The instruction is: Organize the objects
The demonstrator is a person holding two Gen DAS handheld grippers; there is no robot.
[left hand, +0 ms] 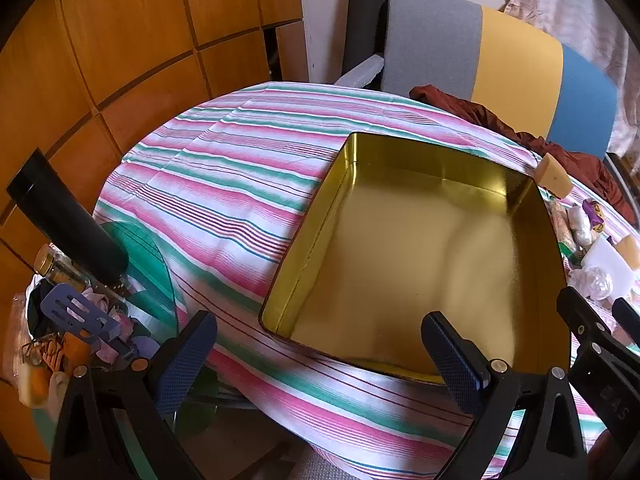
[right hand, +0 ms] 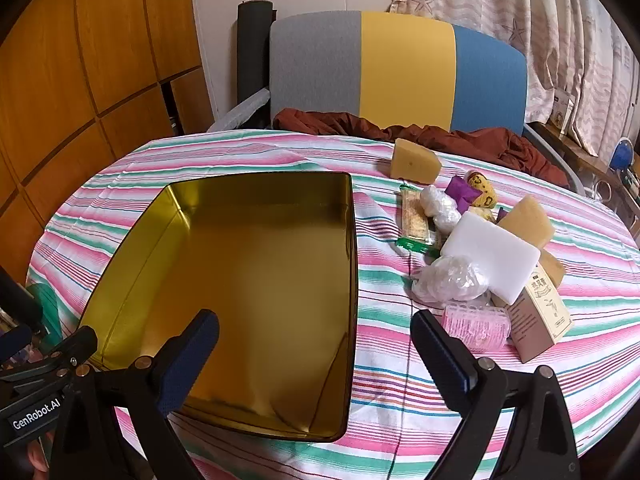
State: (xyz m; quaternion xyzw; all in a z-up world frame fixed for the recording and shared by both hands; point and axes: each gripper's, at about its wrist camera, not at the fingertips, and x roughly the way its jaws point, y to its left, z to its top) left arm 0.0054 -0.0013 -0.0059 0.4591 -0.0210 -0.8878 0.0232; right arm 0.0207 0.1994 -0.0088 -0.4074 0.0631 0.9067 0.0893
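Since the gold tin (right hand: 248, 280) sits empty on the striped counter (right hand: 240, 152) and the clutter pile lies just to its right, the first pick falls best to the right hand-held gripper (right hand: 316, 344), spread wide and holding nothing, hovering over the tin's near right corner. Go for the nearest loose piece, the pink hair roller (right hand: 478, 326), squeezing gently because it looks soft, then set it in a tin corner. The left hand-held gripper (left hand: 320, 356), also spread and empty, can steady the tin's left wall.
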